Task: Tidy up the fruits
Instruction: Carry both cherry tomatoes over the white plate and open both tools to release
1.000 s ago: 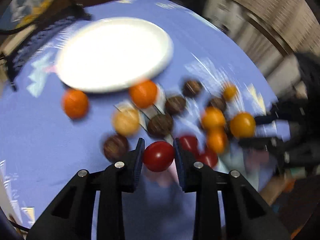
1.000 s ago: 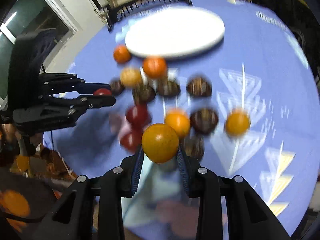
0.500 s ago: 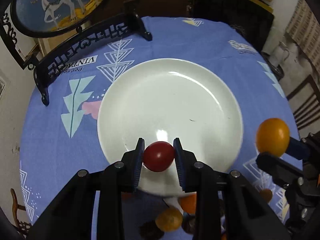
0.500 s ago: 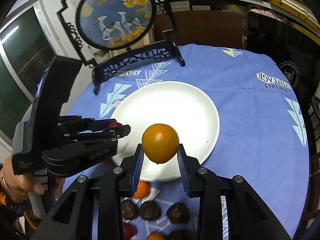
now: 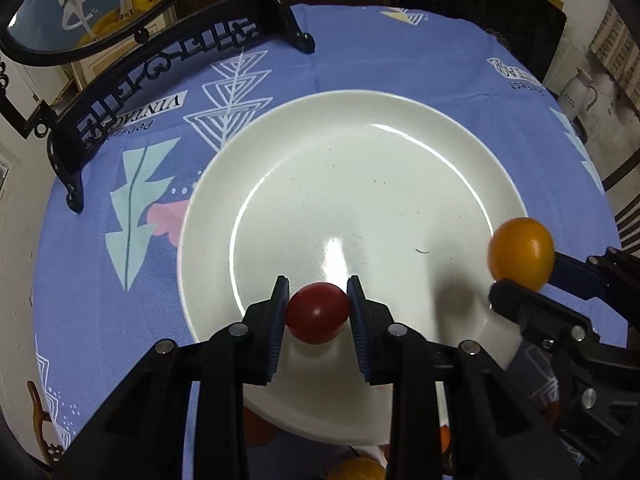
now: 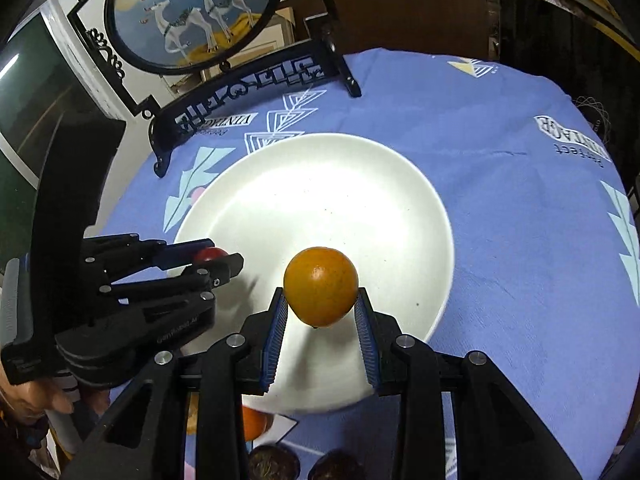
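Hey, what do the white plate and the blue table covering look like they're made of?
The white plate looks like glazed ceramic or porcelain, though hard plastic is possible: it is glossy, with sharp light reflections along its inner ring. The blue table covering looks like matte woven fabric with printed patterns: it shows soft creases and no shine.

Home dining spot: round table, blue printed tablecloth (image 5: pixel 360 60), ornamental deer screen (image 6: pixel 192 12).
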Demonstrator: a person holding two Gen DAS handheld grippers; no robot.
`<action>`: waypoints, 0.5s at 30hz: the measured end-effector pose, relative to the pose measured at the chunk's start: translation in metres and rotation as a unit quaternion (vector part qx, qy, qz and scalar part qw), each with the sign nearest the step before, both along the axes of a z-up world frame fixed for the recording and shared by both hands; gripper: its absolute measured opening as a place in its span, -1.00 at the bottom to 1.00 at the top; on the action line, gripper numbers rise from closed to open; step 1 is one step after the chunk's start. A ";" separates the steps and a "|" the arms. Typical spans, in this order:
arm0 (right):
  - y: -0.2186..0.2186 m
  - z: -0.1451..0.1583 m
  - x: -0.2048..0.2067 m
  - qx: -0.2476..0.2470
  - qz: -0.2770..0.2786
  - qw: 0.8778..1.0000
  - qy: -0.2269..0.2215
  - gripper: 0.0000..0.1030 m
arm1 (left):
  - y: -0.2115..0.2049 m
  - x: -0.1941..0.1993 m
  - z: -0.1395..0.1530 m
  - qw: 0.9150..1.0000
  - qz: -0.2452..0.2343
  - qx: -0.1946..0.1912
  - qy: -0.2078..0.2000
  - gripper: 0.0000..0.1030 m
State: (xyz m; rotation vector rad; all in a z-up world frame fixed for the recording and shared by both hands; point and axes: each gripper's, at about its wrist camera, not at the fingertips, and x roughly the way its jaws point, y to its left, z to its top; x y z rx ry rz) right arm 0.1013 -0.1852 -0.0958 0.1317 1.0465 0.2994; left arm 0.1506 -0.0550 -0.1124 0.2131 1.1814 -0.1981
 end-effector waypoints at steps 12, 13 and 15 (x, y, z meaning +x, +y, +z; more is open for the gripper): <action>-0.009 0.013 -0.003 -0.002 -0.017 0.999 -0.036 0.42 | 0.003 -0.005 0.009 0.999 0.009 0.010 -0.040 0.32; -0.013 0.020 -0.011 -0.004 -0.022 0.998 -0.055 0.45 | 0.004 -0.011 0.016 0.998 0.006 0.009 -0.058 0.37; -0.020 0.035 -0.031 -0.018 -0.040 0.994 -0.103 0.68 | 0.007 -0.022 0.029 0.995 0.004 0.006 -0.096 0.55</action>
